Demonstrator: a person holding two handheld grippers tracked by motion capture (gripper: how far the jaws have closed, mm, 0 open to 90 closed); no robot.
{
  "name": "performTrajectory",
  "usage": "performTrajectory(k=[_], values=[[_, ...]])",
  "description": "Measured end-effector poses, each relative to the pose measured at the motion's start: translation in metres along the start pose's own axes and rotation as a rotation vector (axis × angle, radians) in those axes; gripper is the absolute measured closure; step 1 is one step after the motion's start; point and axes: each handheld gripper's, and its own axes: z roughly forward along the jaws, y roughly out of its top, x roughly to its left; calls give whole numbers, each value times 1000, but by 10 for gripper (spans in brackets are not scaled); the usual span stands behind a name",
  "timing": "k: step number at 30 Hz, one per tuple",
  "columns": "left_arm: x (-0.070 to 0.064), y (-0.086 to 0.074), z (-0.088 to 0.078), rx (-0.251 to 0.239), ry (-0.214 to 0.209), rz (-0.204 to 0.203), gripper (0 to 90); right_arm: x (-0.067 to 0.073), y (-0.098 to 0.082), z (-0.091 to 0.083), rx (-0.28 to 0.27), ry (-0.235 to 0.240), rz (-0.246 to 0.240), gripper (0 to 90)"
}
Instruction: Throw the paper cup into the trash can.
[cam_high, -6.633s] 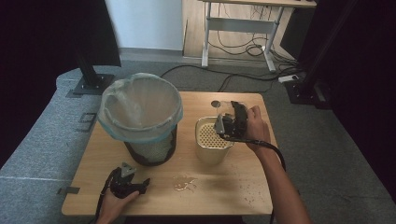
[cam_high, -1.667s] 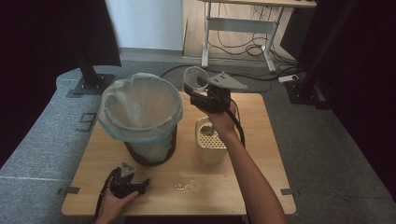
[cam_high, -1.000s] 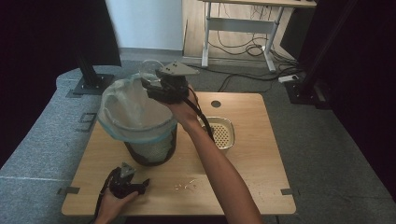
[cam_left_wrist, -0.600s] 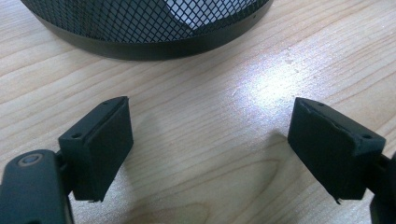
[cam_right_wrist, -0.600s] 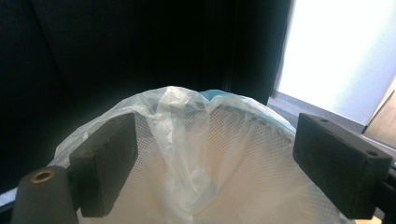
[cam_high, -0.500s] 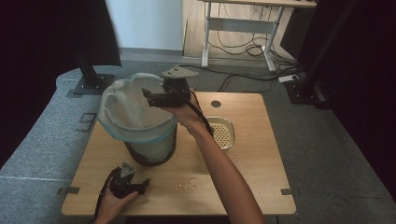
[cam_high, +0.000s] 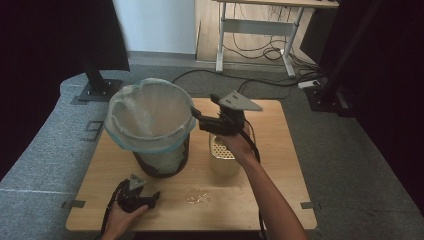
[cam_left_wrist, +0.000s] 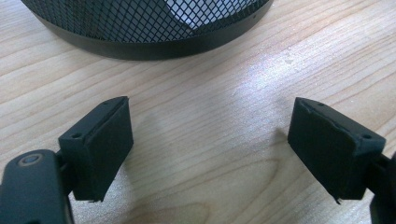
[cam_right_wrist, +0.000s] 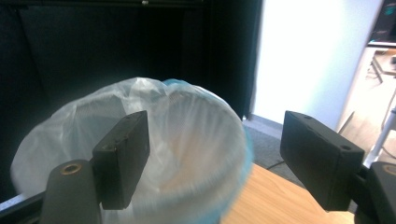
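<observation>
Claws both gape empty: right claw (cam_high: 197, 116), its jaws just narrowing, hovers centre-frame beside the plastic-lined black mesh bin (cam_high: 150, 125); left claw (cam_high: 147, 197) rests lower left on the wooden counter (cam_high: 280, 165).

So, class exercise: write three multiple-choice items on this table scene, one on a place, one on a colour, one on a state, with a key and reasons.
1. Where does the cream perforated container stand?
A. Inside the bin
B. On the table, right of the bin
C. On the floor

2. What colour is the mesh bin beneath its liner?
A. Black
B. Red
C. White

3. How is the left tool set?
A. Shut on a cup
B. Shut on the bin's rim
C. Open, nothing between its jaws

Key: B, the high view shows the container on the wooden table beside the bin. A, black mesh shows below the pale bag. C, the left gripper view shows its jaws wide apart over bare wood.
</observation>
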Motion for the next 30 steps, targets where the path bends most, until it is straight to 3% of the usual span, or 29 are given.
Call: performTrajectory(k=[4,8,11,15,18,23,30], values=[[0,0,0,1,0,1,135,-13,-25,-43,-16,-30,-2,246],[0,0,0,2,-1,-1,135,-25,-55,-77,62,-102,-17,252],[0,0,0,2,1,-4,134,-36,-89,-102,100,-137,34,254],[1,1,1,1,7,-11,134,-47,-131,-124,135,-163,97,256],[1,1,1,3,11,-15,134,-53,-159,-132,159,-168,137,258],[2,2,1,1,15,-24,134,-59,-198,-135,238,-201,142,260],[3,2,2,1,13,-23,131,-63,-204,-136,233,-211,143,266]])
